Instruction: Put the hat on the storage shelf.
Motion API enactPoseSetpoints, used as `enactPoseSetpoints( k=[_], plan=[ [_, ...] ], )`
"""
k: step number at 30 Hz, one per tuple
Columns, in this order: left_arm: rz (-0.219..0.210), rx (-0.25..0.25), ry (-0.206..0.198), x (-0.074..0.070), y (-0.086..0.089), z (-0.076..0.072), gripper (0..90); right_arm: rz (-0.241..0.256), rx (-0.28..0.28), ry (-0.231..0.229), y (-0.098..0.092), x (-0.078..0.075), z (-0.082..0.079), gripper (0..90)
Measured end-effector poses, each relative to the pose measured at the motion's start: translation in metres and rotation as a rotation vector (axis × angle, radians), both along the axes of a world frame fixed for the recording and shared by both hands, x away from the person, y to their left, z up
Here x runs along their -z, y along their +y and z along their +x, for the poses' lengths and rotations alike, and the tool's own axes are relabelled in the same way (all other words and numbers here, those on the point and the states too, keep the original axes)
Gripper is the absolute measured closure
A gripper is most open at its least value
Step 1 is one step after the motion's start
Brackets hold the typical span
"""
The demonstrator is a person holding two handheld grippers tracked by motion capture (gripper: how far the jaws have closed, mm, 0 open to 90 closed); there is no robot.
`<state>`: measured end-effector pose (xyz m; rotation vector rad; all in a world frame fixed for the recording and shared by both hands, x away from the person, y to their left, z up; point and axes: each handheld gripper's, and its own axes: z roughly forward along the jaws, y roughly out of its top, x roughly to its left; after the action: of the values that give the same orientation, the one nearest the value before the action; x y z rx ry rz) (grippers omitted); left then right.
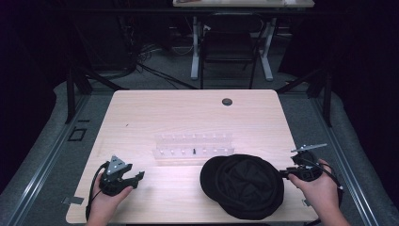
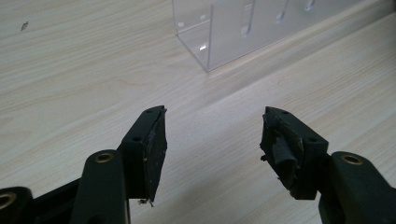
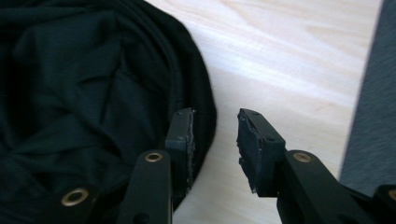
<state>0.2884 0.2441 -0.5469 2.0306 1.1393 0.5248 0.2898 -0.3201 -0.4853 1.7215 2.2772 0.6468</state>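
A black cloth cap point(image 1: 243, 184) lies on the wooden table point(image 1: 188, 113) at the front right; in the right gripper view its dark folds point(image 3: 84, 93) spread across the left half. My right gripper point(image 1: 285, 173) sits at the cap's right edge, open point(image 3: 215, 140), with one jaw over the cap's rim and bare wood between the jaws. My left gripper point(image 1: 139, 178) rests at the front left, open point(image 2: 212, 140) over bare wood, pointing toward a clear plastic rack point(image 2: 243, 28). That rack point(image 1: 193, 148) stands mid-table and holds small pegs.
A round cable hole point(image 1: 227, 101) sits near the table's far edge. The table's right edge point(image 3: 369, 93) runs close beside my right gripper, with grey floor beyond. A chair and desk legs point(image 1: 230, 47) stand behind the table.
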Motion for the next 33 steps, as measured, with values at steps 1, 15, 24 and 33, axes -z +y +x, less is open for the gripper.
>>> enactPoseSetpoints(
  k=[1,15,24,33],
  plan=[
    [0.0,0.0,0.0,0.0,0.0,0.0,40.6,0.0,0.0,0.0,0.0,0.0,0.0,65.9],
    [0.0,0.004,0.003,0.0,0.0,0.0,40.5,0.134,0.083,0.215,-0.009,0.011,0.011,69.8],
    [0.0,0.0,0.003,0.001,0.0,0.0,40.4,0.2,0.144,0.247,-0.014,0.019,0.01,66.0],
    [0.003,0.001,0.005,0.001,0.0,0.0,40.4,0.183,0.158,0.294,-0.015,0.026,0.015,67.0]
  ],
)
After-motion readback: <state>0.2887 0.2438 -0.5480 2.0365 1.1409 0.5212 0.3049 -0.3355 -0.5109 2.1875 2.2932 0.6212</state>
